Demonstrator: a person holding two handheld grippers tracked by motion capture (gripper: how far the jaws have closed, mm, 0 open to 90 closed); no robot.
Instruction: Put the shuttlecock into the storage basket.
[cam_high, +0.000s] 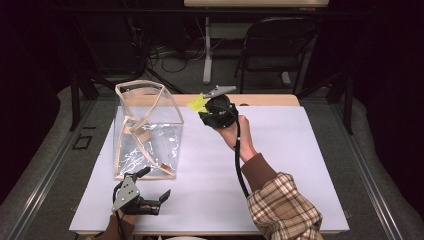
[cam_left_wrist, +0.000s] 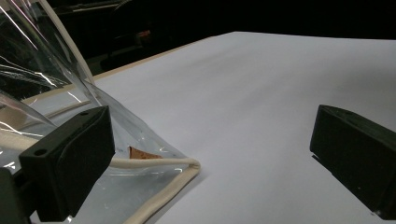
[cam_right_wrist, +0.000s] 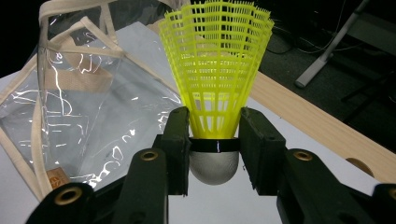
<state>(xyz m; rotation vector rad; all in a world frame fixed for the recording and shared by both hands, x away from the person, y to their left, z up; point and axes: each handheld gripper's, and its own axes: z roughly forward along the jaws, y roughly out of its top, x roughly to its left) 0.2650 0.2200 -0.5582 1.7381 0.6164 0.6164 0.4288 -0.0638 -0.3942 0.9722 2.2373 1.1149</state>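
A yellow shuttlecock (cam_right_wrist: 215, 84) is clamped between the jaws of the right gripper (cam_right_wrist: 215, 147); the pads are pressed on the base of the plastic skirt just above the grey cork, and the skirt is fanned out toward twelve o'clock in the right gripper view. In the high view the right gripper (cam_high: 206, 107) is seen raised over the far part of the white table (cam_high: 280, 165), at about twelve o'clock from the table's middle, with the shuttlecock (cam_high: 196, 103) pointed toward nine o'clock, at the clear bag (cam_high: 145, 131). The bag is stood upright with its cream-trimmed mouth open, at about ten o'clock on the table, just beside the shuttlecock but apart from it.

The left gripper (cam_high: 156, 186) is held low near the table's near edge, at about seven o'clock. Its jaws are spread wide and nothing is held between them; one jaw is seen right by the bag's (cam_left_wrist: 154, 163) lower corner in the left gripper view, though contact cannot be told.
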